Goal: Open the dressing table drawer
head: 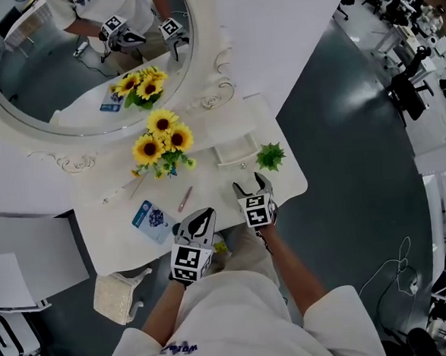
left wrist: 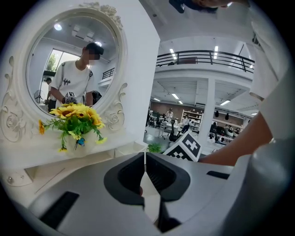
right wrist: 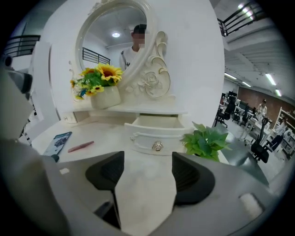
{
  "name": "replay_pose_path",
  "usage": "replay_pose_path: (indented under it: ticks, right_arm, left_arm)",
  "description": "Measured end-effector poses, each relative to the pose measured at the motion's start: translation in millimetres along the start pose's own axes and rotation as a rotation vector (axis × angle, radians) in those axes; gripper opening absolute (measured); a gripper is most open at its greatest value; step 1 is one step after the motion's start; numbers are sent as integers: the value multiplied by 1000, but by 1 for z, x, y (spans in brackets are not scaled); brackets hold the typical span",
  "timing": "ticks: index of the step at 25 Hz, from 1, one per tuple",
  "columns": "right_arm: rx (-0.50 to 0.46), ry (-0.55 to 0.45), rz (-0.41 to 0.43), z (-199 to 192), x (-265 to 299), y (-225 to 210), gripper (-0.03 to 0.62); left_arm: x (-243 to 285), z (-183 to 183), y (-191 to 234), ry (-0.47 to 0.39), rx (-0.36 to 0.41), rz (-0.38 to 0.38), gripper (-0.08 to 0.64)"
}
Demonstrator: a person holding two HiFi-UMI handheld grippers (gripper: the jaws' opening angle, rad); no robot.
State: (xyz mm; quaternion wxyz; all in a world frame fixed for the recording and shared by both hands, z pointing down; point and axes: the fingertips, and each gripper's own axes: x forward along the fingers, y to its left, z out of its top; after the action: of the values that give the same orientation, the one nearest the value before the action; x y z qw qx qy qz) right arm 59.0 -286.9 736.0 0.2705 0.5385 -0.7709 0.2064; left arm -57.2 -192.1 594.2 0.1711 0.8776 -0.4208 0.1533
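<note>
The small white drawer [head: 235, 150] of the dressing table [head: 117, 245] stands pulled out under the mirror shelf, its inside showing. In the right gripper view the drawer [right wrist: 154, 131] faces me, with its round metal knob [right wrist: 157, 146] straight ahead. My right gripper [head: 252, 186] hovers just in front of it, a short gap away. The right gripper [right wrist: 147, 160] is open, with only bare tabletop between its fingers. My left gripper [head: 200, 218] hangs at the table's front edge. The left gripper [left wrist: 145, 160] is shut and holds nothing.
A vase of sunflowers [head: 162, 143] stands left of the drawer and a small green plant [head: 270, 156] right of it. A blue card [head: 151, 219] and a pink pen [head: 185, 199] lie on the top. The oval mirror [head: 85, 61] rises behind. A padded stool [head: 117, 295] stands below.
</note>
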Motion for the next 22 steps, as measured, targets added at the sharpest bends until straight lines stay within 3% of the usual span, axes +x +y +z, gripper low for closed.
replay_pose_path:
  ticks: [13,22]
  right_arm:
    - [-53,-181,25,74,-71,28,327]
    - [-102,-292,51,116,-110,57,321]
  left_arm:
    - [-56,44,20,-84,29,70,20]
    - [-119,79,54,-210,38,240,18]
